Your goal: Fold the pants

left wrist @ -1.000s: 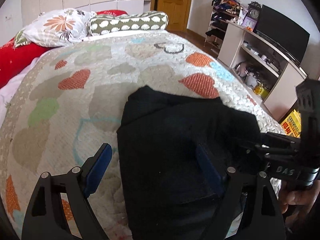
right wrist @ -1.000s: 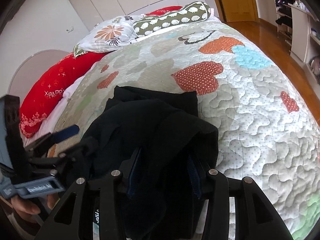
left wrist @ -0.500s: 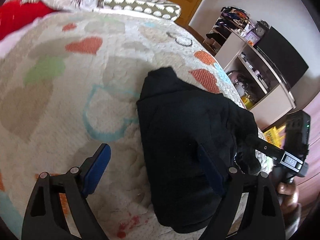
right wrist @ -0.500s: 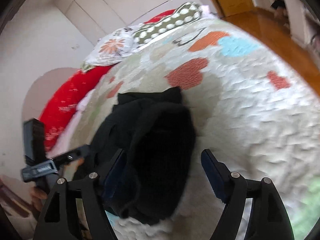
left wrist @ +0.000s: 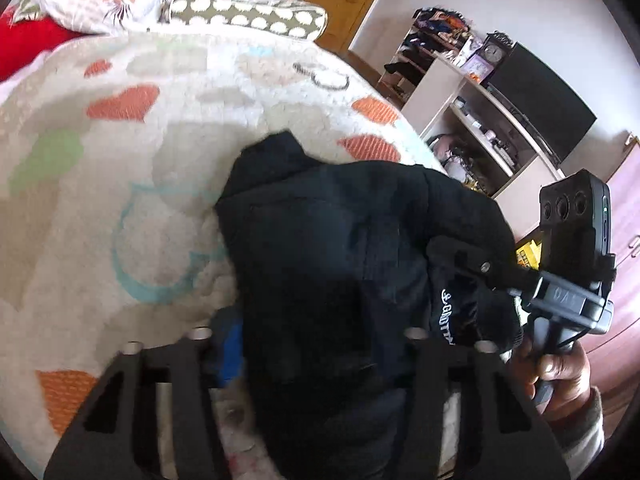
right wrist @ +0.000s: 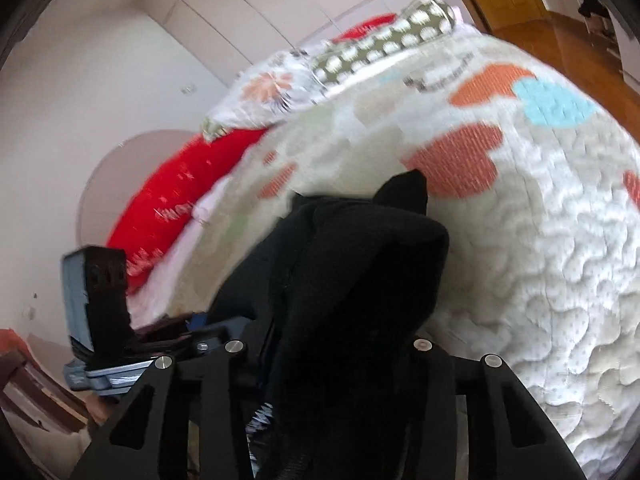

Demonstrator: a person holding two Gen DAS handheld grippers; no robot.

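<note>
Between each claw's jaws, bunched black pants (left wrist: 328, 264)

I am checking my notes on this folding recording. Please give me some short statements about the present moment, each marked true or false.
1. The black pants lie bunched on the heart-patterned quilt. True.
2. The pants are red. False: they are black; the red thing is a pillow at the head of the bed.
3. White lettering shows on the pants near the right gripper. True.
4. The left gripper is far from the pants. False: the fabric lies between its fingers.
5. A dark television stands on the shelf unit beside the bed. True.
</note>
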